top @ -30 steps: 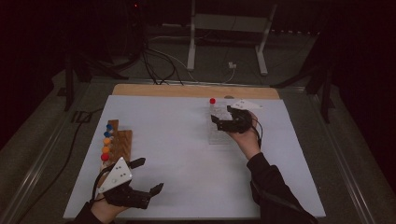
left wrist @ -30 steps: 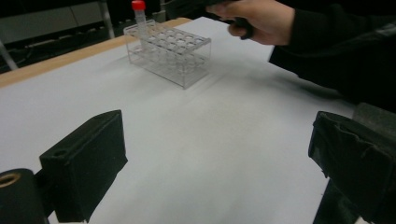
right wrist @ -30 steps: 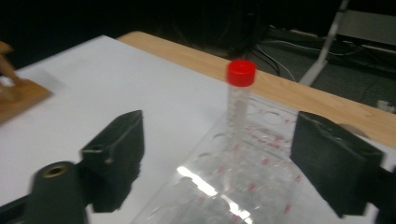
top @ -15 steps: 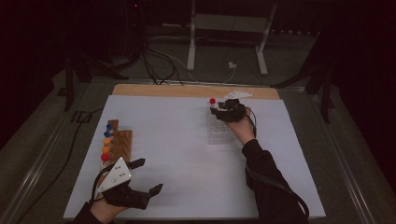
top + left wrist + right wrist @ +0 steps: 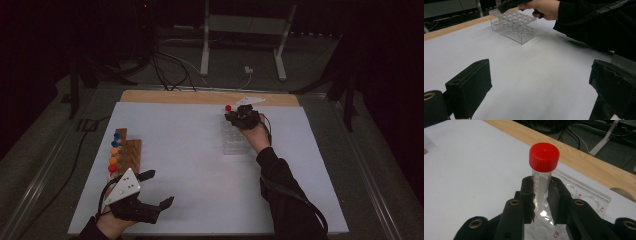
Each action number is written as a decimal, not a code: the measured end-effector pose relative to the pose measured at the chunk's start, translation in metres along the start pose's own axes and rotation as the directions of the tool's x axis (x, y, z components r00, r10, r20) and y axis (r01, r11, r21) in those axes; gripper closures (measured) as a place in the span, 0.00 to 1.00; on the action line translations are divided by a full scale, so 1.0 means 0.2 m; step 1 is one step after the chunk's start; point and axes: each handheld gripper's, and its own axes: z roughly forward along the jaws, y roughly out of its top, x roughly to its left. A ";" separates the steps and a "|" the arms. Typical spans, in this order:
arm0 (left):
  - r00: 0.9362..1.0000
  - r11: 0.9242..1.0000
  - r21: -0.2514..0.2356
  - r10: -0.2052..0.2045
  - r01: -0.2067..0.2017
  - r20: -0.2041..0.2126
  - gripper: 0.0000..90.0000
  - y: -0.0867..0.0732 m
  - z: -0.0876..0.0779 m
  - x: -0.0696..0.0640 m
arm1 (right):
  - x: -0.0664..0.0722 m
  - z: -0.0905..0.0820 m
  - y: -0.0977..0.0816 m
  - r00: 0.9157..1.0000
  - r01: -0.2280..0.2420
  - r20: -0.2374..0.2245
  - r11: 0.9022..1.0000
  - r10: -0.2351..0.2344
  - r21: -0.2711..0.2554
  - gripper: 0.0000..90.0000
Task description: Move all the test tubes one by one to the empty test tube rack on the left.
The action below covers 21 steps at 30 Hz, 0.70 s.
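A clear tube with a red cap stands upright at the far end of a clear plastic rack. My right gripper has just been closing and is now shut on the tube below the cap, both pads pressing its sides. In the high view the right gripper sits over the rack's far end with the red cap just beyond it. My left gripper rests open near the table's front left edge, with nothing between its jaws.
A wooden rack with several colour-capped tubes along its left side stands just beyond the left gripper. The clear rack has many vacant wells. A wooden strip edges the white table surface at the back.
The right hand has moved away from the person to the rack's far end, and its jaws have closed on the red-capped tube. The left gripper has stayed put.
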 end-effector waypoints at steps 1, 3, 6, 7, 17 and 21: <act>1.000 1.000 0.000 -0.001 0.001 0.003 0.06 0.00 0.00 0.00 | 0.00 -0.01 0.01 1.000 -0.005 -0.003 1.000 0.004 -0.009 0.83; 1.000 1.000 0.001 0.000 0.000 -0.001 0.06 0.00 0.00 0.00 | 0.00 -0.03 0.03 1.000 0.005 0.003 1.000 -0.005 -0.021 0.83; 1.000 1.000 0.001 -0.003 0.003 -0.001 0.06 0.00 0.00 0.00 | 0.00 -0.08 0.05 1.000 0.001 0.000 0.999 -0.001 -0.048 0.83; 1.000 1.000 -0.001 -0.006 0.006 0.000 0.06 0.00 0.00 0.01 | 0.00 -0.10 0.06 1.000 0.000 0.000 0.998 0.000 -0.057 0.83; 1.000 1.000 -0.006 -0.026 0.026 -0.001 0.06 0.01 0.00 0.03 | 0.05 -0.28 0.14 1.000 0.030 0.002 0.992 -0.030 -0.122 0.83; 1.000 1.000 0.002 -0.031 0.030 0.007 0.06 0.02 0.01 0.03 | 0.10 -0.34 0.15 0.999 0.034 -0.024 0.989 -0.038 -0.143 0.83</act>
